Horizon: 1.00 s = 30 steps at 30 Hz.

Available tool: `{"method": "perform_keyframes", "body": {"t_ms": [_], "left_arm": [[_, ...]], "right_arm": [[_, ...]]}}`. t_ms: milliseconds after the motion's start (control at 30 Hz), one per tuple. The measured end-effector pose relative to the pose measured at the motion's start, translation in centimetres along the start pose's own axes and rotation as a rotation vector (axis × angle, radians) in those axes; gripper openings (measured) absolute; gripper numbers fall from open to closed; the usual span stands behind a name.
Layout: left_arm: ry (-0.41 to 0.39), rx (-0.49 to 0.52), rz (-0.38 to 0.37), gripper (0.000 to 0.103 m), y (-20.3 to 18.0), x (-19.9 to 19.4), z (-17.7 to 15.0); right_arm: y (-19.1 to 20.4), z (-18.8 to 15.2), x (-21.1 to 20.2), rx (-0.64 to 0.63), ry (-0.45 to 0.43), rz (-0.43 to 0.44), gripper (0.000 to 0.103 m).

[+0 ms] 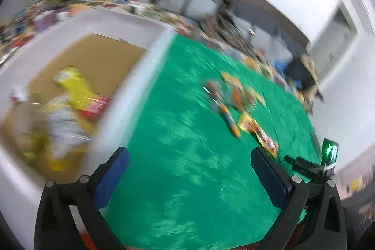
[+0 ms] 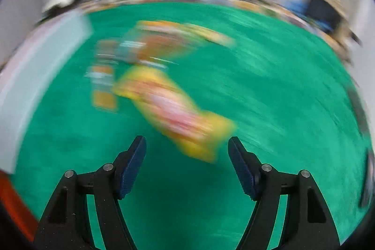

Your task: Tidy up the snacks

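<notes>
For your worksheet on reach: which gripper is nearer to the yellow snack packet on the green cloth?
Right. The right gripper hangs open just short of the yellow snack packet. The left gripper, also open, sits farther back, with the packet beyond its right finger.

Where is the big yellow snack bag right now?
In the right wrist view the yellow bag lies on the green cloth, just ahead of the open right hand-held gripper, with the other loose snacks behind it.

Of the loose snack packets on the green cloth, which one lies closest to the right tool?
The yellow packet with the pink-red middle: its near corner lies just ahead of the open right tool, while the orange and teal packets lie farther back.
</notes>
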<state>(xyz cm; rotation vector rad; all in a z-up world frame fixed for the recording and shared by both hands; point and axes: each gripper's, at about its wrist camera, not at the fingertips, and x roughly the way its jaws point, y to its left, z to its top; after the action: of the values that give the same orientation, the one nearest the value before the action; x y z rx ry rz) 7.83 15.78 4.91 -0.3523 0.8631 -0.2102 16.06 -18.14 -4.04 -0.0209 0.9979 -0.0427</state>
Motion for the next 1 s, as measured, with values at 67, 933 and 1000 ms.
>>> {"method": "perform_keyframes", "body": {"t_ms": [67,933,1000], "left_arm": [[0.083,0.066,0.001,0.102,-3.1,4.8,-1.4],[0.101,0.305,0.24,0.103,-6.9,18.4,-3.3],[0.101,0.305,0.24,0.103,-6.9,18.5,-3.4]], "right_arm": [[-4.7,-2.0,0.6,0.076,0.017,-0.073,0.076],[-12.8,-2.1,3.8,0.249,-0.059,-0.16,0.095],[-12.7,-2.2,3.8,0.249,-0.06,-0.161,0.095]]}}
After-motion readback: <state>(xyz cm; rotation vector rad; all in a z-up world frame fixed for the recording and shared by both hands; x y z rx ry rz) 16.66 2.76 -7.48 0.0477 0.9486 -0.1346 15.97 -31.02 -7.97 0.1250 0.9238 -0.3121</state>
